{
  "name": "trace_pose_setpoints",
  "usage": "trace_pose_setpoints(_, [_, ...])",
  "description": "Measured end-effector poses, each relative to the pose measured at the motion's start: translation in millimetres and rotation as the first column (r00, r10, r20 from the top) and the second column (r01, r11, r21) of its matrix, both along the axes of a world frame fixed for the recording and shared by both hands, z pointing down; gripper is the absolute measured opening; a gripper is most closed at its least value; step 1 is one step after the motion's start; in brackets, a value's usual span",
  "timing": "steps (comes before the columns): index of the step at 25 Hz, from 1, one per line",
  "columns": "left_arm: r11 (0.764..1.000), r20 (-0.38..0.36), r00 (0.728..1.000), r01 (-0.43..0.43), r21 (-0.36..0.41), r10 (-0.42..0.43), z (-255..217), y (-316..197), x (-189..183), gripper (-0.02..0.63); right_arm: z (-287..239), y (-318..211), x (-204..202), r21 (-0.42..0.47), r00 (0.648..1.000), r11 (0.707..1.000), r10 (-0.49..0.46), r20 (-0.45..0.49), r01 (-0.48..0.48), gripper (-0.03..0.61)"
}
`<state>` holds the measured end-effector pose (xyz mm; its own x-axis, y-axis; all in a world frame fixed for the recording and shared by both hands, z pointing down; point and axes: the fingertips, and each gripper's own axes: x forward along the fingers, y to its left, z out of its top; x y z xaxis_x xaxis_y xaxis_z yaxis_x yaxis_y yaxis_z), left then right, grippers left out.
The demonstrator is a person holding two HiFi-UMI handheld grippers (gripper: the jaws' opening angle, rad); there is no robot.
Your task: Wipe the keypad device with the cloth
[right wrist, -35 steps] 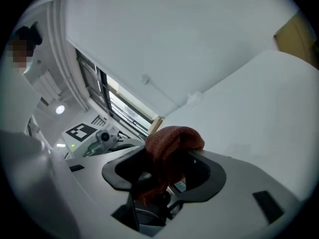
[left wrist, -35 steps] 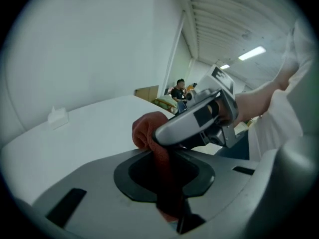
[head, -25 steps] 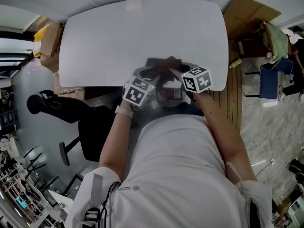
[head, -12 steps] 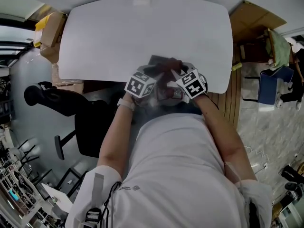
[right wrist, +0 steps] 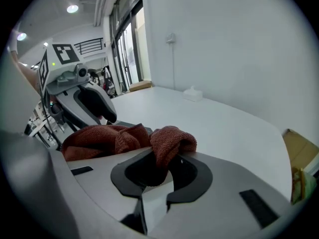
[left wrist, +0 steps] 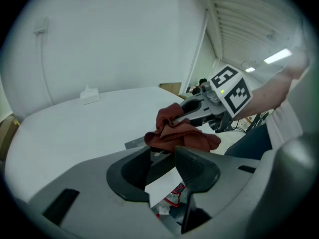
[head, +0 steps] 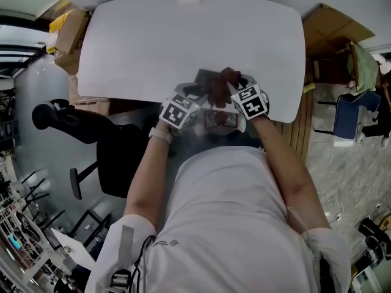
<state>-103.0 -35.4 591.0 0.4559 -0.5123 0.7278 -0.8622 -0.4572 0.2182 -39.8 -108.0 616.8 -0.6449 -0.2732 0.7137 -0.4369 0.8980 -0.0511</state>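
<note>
From above, my left claw (head: 194,94) and right claw (head: 231,88) meet at the middle of the table's (head: 183,35) near edge. There the rust-red cloth (head: 218,83) lies bunched on the dark keypad device (head: 201,75). Along my left claw, the jaws stand wide apart, having just been opening, and the device's end lies between them. Along my right claw, the jaws are clamped on a fold of the cloth, with the rest heaped toward my left claw.
</note>
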Motion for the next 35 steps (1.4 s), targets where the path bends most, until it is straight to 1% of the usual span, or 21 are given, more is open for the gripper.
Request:
trace_pose_setpoints(2, [0.999, -0.017, 0.999, 0.034, -0.011, -0.034, 2.7, -2.7, -5.4, 0.154, -0.5, -6.2, -2.0, 0.013, 0.999, 0.999, 0.034, 0.022, -0.034, 0.083])
trace_pose_setpoints(4, [0.998, -0.045, 0.997, 0.066, -0.016, -0.067, 2.3, -7.0, -8.7, 0.132, 0.1, -13.2, -3.4, 0.023, 0.998, 0.998, 0.062, 0.032, -0.063, 0.083])
trace_pose_setpoints(9, [0.997, -0.043, 0.996, 0.075, -0.032, -0.076, 4.3, -11.9, -9.6, 0.117, 3.5, -29.5, -9.0, 0.023, 0.996, 0.996, 0.083, 0.019, -0.084, 0.083])
trace_pose_setpoints(12, [0.996, -0.054, 0.995, 0.078, -0.053, -0.08, 4.2, -12.1, -8.8, 0.109, 8.1, -38.0, -10.6, 0.011, 0.995, 0.995, 0.103, 0.016, -0.103, 0.083])
trace_pose_setpoints(15, [0.995, -0.057, 0.995, 0.079, -0.058, -0.082, 4.3, -11.8, -7.6, 0.107, 16.5, -47.6, -7.8, -0.003, 0.992, 0.992, 0.124, -0.006, -0.124, 0.083])
trace_pose_setpoints(20, [0.994, -0.055, 0.994, 0.094, -0.058, -0.097, 4.1, -12.4, -7.3, 0.107, 27.0, -61.1, -7.2, -0.005, 0.992, 0.993, 0.117, -0.047, -0.117, 0.083])
trace_pose_setpoints(23, [0.992, -0.058, 0.992, 0.105, -0.065, -0.109, 6.2, -12.5, -8.3, 0.107, 30.3, -64.2, -6.7, -0.014, 0.99, 0.991, 0.134, -0.037, -0.135, 0.081])
trace_pose_setpoints(26, [0.991, -0.059, 0.99, 0.121, -0.062, -0.125, 7.6, -13.0, -9.6, 0.107, 28.0, -63.4, -6.6, -0.007, 0.992, 0.992, 0.123, -0.026, -0.123, 0.081])
trace_pose_setpoints(31, [0.988, -0.053, 0.989, 0.135, -0.067, -0.139, 6.9, -12.2, -11.4, 0.108, 9.4, -47.7, -1.4, 0.02, 0.998, 0.998, 0.057, -0.04, -0.057, 0.081])
trace_pose_setpoints(35, [0.988, -0.045, 0.988, 0.142, -0.063, -0.145, 7.8, -12.7, -13.2, 0.109, -3.2, -28.4, 13.8, 0.0, 0.998, 0.999, 0.052, -0.022, -0.052, 0.081])
